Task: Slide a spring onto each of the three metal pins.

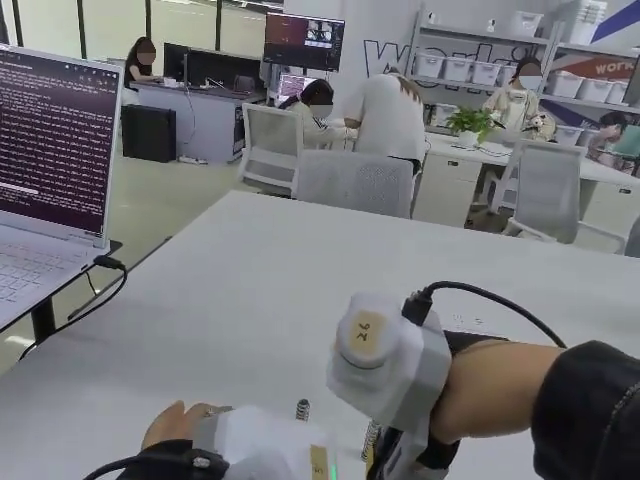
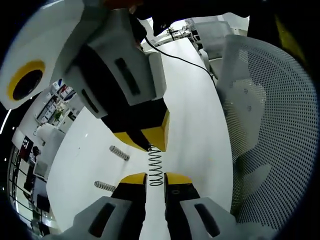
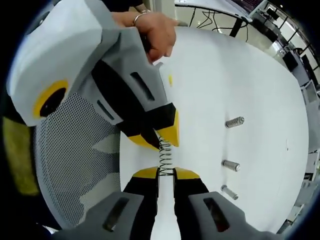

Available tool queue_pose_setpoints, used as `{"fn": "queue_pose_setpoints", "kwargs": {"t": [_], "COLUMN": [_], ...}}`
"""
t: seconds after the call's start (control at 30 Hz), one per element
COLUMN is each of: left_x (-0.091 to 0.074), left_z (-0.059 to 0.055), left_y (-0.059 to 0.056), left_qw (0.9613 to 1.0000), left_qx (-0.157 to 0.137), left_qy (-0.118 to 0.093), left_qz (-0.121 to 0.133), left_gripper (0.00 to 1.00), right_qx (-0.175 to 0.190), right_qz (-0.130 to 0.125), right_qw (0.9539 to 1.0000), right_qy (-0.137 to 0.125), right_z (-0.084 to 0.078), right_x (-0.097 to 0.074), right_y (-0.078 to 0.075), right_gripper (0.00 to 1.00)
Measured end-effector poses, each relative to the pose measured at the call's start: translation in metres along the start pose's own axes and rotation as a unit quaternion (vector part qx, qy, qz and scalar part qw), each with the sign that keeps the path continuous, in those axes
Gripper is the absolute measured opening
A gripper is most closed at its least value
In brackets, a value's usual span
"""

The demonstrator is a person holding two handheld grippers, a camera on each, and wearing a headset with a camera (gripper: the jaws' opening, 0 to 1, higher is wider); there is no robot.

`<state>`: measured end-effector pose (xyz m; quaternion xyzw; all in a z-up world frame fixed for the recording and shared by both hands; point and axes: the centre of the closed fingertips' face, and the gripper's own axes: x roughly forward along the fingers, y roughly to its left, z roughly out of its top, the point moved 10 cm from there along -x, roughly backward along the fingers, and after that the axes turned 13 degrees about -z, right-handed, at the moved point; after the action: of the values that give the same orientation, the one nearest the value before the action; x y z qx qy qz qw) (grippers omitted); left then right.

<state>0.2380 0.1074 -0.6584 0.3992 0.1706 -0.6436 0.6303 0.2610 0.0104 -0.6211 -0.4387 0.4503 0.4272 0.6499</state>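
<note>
Spring: we see the spring point(image 2: 156, 165) held up off the surface point(image 1: 250, 290), over its near edge, running in a straight line between the two pairs of tongs.
Left tongs: the left tongs point(image 2: 155, 179) are closed on one end of the spring, their yellow tips pinching the last coils.
Right tongs: the right tongs point(image 3: 166, 173) clamp the other end. In each gripper view the other pair's tips meet the spring head-on.
Why both ends: we judge this to be a hand-over or a re-grip. A thin spring twists in a single pinch, so holding both ends keeps it steady while one pair lets go and takes it again at a better angle.
Pins: three stand in a row further in from the near edge, well apart from the held spring. The first pin point(image 3: 234, 121) and the second pin point(image 3: 230, 165) each wear a spring. The third pin point(image 3: 229, 192) looks bare, though it is small.
Progress: two of three done, we reckon; the held spring would be for the last.
Next need: one end must be freed so its open mouth can line up with the bare pin's top.
Risk: squeezed on a slant, the spring could bow or shoot out.
Surroundings: a laptop point(image 1: 50, 150) sits at the left edge, and a mesh chair point(image 2: 270, 125) stands just beside the near edge.
</note>
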Motion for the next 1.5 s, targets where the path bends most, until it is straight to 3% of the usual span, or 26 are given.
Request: {"fn": "queue_pose_setpoints", "kwargs": {"t": [0.27, 0.47, 0.67, 0.77, 0.8, 0.87, 0.93, 0.97, 1.03, 1.13, 1.3, 1.5], "left_x": [-0.001, -0.005, -0.011, -0.013, -0.015, -0.018, -0.021, -0.022, -0.024, -0.027, -0.028, -0.029], "left_z": [-0.003, -0.007, -0.017, -0.022, -0.023, -0.026, -0.031, -0.033, -0.034, -0.036, -0.036, -0.032], "left_y": [0.001, 0.004, 0.007, 0.009, 0.009, 0.010, 0.012, 0.013, 0.012, 0.010, 0.008, 0.006], "left_qw": [0.9998, 0.9981, 0.9933, 0.9884, 0.9854, 0.9758, 0.9699, 0.9695, 0.9631, 0.9571, 0.9522, 0.9486], "left_qx": [-0.018, -0.050, -0.087, -0.113, -0.122, -0.154, -0.170, -0.170, -0.178, -0.177, -0.165, -0.153], "left_qy": [-0.007, -0.037, -0.074, -0.099, -0.115, -0.152, -0.170, -0.173, -0.196, -0.221, -0.249, -0.267], "left_qz": [0.000, -0.008, -0.015, -0.020, -0.026, -0.030, -0.038, -0.034, -0.047, -0.060, -0.065, -0.074], "left_gripper": [0.03, 0.02, 0.01, 0.01, 0.01, 0.01, 0.01, 0.01, 0.01, 0.01, 0.01, 0.01], "right_qx": [0.007, 0.004, -0.009, -0.016, -0.016, -0.018, -0.005, -0.010, -0.004, -0.001, -0.015, -0.027], "right_qz": [0.002, 0.002, -0.006, -0.028, -0.033, -0.044, -0.046, -0.050, -0.056, -0.052, -0.035, -0.030], "right_qw": [0.9999, 0.9996, 0.9983, 0.9959, 0.9949, 0.9908, 0.9885, 0.9867, 0.9842, 0.9792, 0.9750, 0.9752], "right_qy": [-0.011, -0.028, -0.057, -0.084, -0.094, -0.126, -0.144, -0.154, -0.168, -0.196, -0.219, -0.218], "right_z": [0.001, 0.000, 0.001, -0.001, -0.001, -0.001, -0.003, -0.003, -0.004, -0.001, 0.003, 0.003], "right_x": [-0.003, -0.006, -0.014, -0.017, -0.019, -0.022, -0.026, -0.028, -0.031, -0.033, -0.033, -0.033], "right_y": [0.000, 0.000, 0.002, 0.001, 0.000, 0.000, 0.001, 0.002, 0.002, 0.003, 0.012, 0.013], "right_gripper": [0.08, 0.09, 0.13, 0.17, 0.17, 0.19, 0.20, 0.20, 0.21, 0.21, 0.20, 0.17]}}
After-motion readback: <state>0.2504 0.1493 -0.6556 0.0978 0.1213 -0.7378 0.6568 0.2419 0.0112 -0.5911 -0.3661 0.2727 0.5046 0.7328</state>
